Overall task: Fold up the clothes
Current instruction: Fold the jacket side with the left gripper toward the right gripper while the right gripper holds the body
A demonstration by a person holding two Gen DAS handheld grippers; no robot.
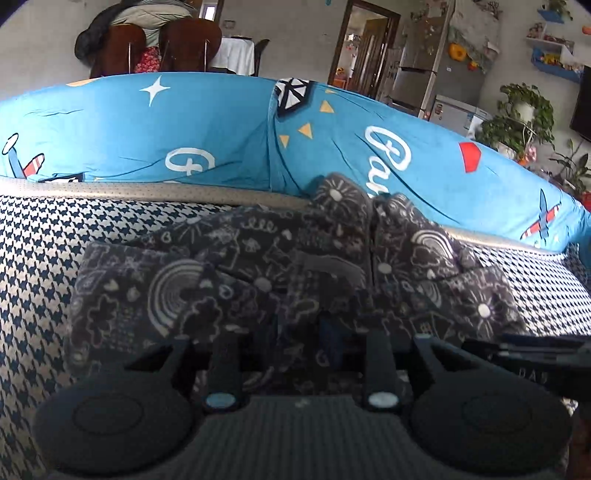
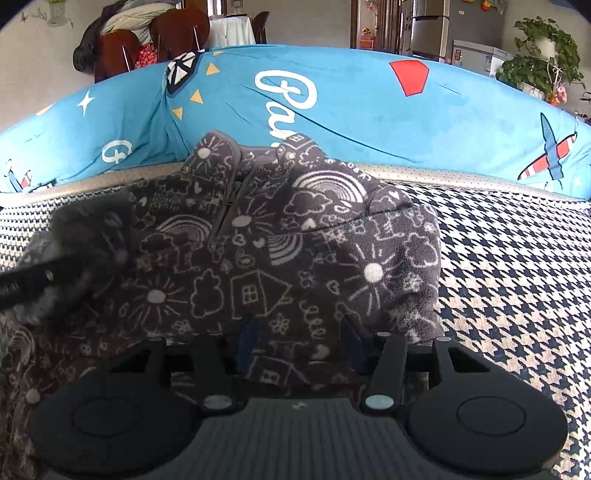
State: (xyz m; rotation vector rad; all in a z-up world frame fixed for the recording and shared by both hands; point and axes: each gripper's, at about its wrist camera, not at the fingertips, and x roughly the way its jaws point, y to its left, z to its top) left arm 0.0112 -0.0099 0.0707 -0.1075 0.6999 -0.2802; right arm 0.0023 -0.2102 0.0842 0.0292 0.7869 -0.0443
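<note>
Both wrist views sit low, very close over the dark doodle-print garment (image 1: 229,280), facing forward toward the blue cartoon-print cushion (image 1: 147,125) and the room behind. Left view looks from the garment's left part, right view from its right. Shared: garment (image 2: 258,251), cushion (image 2: 369,110), houndstooth cover (image 2: 509,266), chairs (image 2: 177,33), fridge (image 2: 430,29). Each view catches the other gripper at its edge.

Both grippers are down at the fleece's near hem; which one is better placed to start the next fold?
Probably right. The right hand-held gripper has the dark fleece hem between open fingers; the left hand-held gripper faces bunched cloth, its fingertips hard to see.
</note>
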